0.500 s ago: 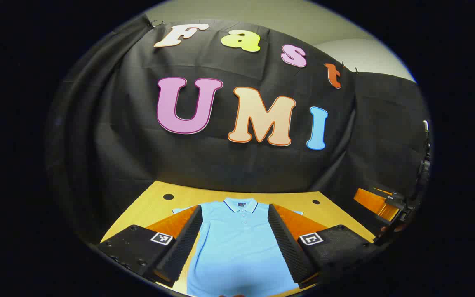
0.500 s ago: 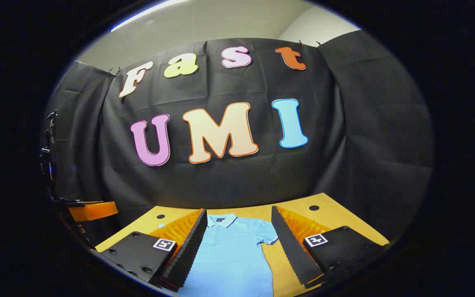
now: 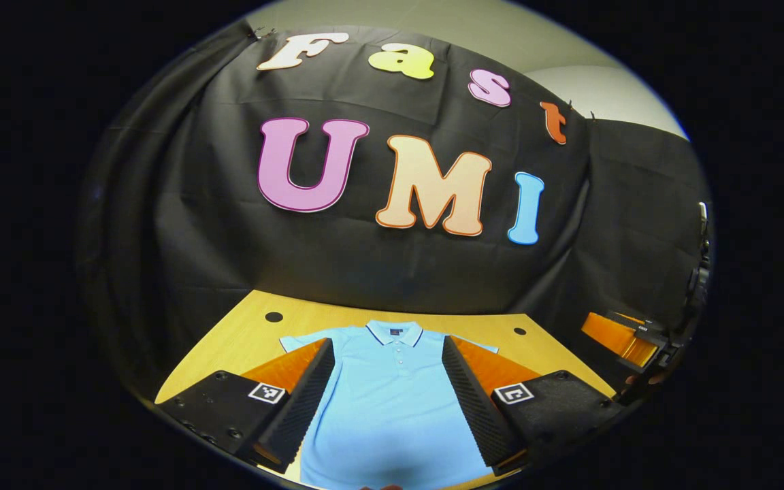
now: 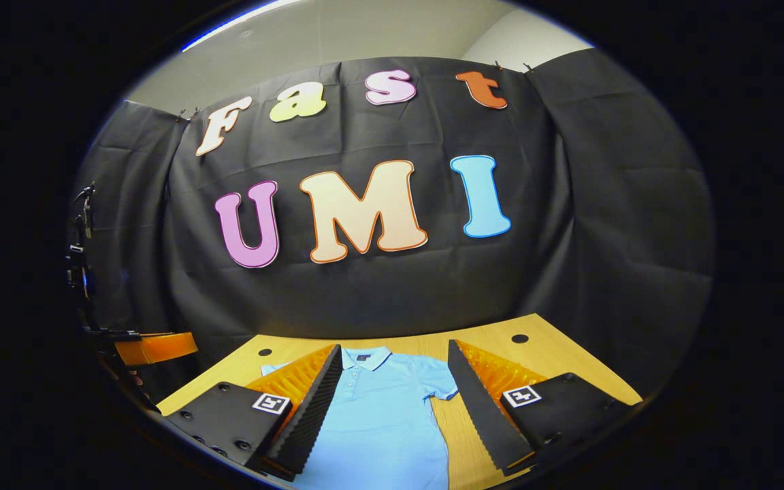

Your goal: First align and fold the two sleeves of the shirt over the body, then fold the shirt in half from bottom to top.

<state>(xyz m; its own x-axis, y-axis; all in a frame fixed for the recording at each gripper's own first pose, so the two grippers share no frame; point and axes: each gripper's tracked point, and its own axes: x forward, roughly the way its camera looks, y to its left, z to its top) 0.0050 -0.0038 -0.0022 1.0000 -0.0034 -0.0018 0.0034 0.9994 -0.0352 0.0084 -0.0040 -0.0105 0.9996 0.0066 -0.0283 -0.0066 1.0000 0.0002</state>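
Both cameras have tipped down slightly, so more of the wooden surface (image 3: 242, 340) shows than half a second ago. The left tool (image 3: 386, 401) is spread wide above the light blue shirt (image 3: 392, 401), which lies flat, collar at the far end. The right tool (image 4: 392, 408) is spread too, over the shirt's right sleeve (image 4: 441, 384)

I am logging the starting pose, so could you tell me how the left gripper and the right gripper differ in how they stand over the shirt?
The left gripper frames the shirt centrally; the right gripper sits toward its sleeve. Bare table shows between the right gripper's fingers, only shirt between the left's. Both are open, holding nothing.
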